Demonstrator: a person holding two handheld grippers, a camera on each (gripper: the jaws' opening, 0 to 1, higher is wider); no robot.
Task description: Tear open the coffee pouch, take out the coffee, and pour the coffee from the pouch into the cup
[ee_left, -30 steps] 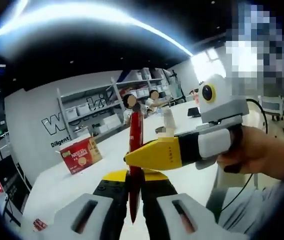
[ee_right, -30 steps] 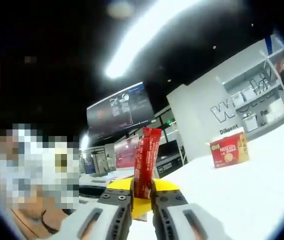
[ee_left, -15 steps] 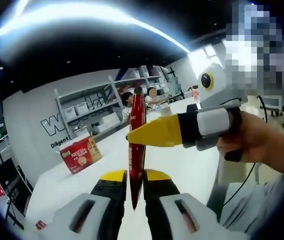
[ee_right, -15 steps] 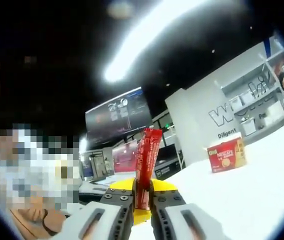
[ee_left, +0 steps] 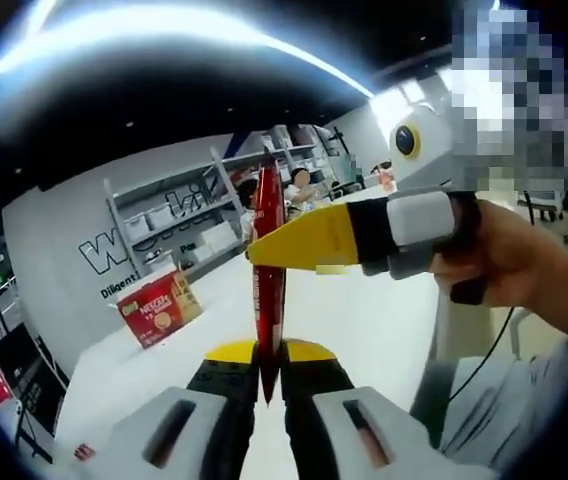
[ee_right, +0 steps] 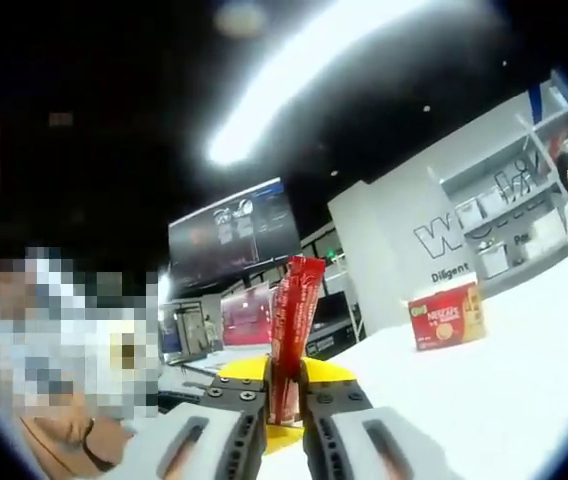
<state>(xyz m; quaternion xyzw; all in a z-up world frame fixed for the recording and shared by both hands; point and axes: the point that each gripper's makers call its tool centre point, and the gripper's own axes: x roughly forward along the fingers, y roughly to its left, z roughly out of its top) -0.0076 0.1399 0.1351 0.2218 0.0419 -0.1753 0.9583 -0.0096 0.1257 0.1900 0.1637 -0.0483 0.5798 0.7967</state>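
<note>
You're holding the coffee pouch (ee_left: 267, 280) upright at frame center: left gripper (ee_left: 269, 362) is clamping its lower end, right gripper (ee_left: 264, 258) is pinching its upper part from the right. The right gripper view is showing the pouch top (ee_right: 290, 330) intact, so the tear isn't started; emptying and pouring are pending. Red coffee box (ee_left: 159, 309) is sitting on the white table (ee_left: 364, 320), lower left. Nothing is blocking.

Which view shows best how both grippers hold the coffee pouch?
The left gripper view: the coffee pouch stands edge-on in the left gripper, with the right gripper pinching it higher up. The right gripper view shows its broad face but hides the lower grip.
</note>
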